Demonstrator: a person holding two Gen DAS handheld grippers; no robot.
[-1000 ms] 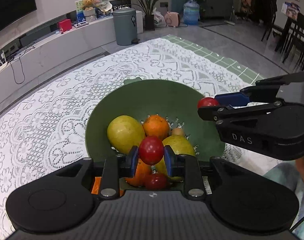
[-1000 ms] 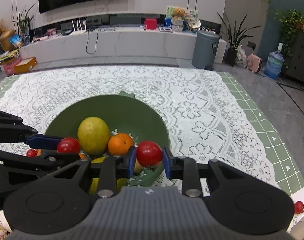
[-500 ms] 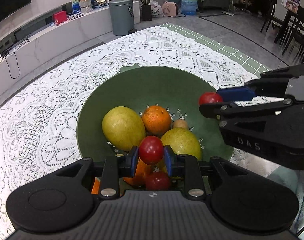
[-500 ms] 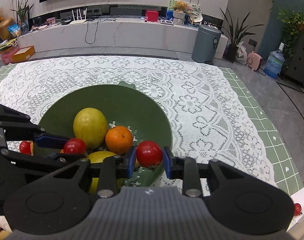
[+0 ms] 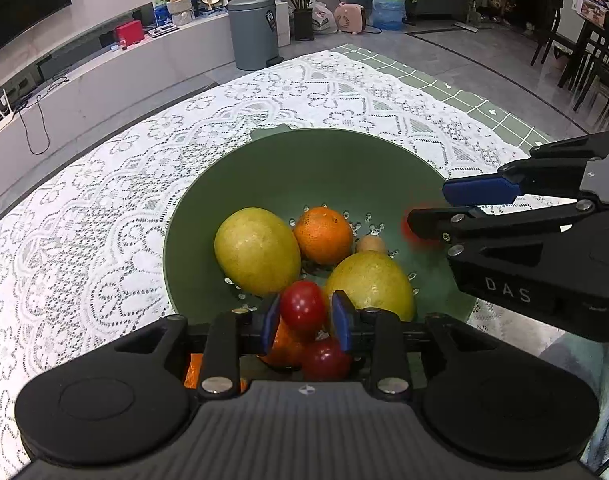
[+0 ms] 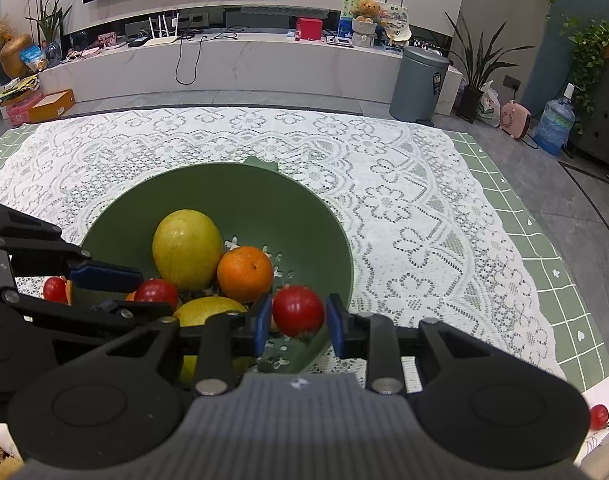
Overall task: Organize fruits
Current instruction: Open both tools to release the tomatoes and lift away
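A green colander bowl [image 5: 344,136] [image 6: 224,168] sits on the lace cloth. It holds two yellow-green fruits [image 5: 256,256] [image 5: 368,284], an orange [image 5: 322,234] and a red tomato [image 5: 326,358]. My left gripper [image 5: 304,318] hovers over the bowl's near side, jaws opening, with a red tomato [image 5: 303,306] loose between its blue pads and a slit showing on the right. My right gripper [image 6: 298,322] is over the bowl's right side, jaws opening too. Its tomato [image 6: 298,310] has gaps on both sides and looks blurred in the left wrist view.
White lace cloth [image 6: 404,208] covers a green grid mat [image 6: 544,280] that runs to the table's right edge. A stray tomato [image 6: 598,416] lies at the near right corner. A person's sleeve [image 5: 576,356] shows at the lower right. A grey bin and a low cabinet stand beyond the table.
Both pairs of pads have spread slightly off their tomatoes. The left tomato sits a touch lower, and the right one now smears red in the left wrist view. Both hands have stayed over the bowl.
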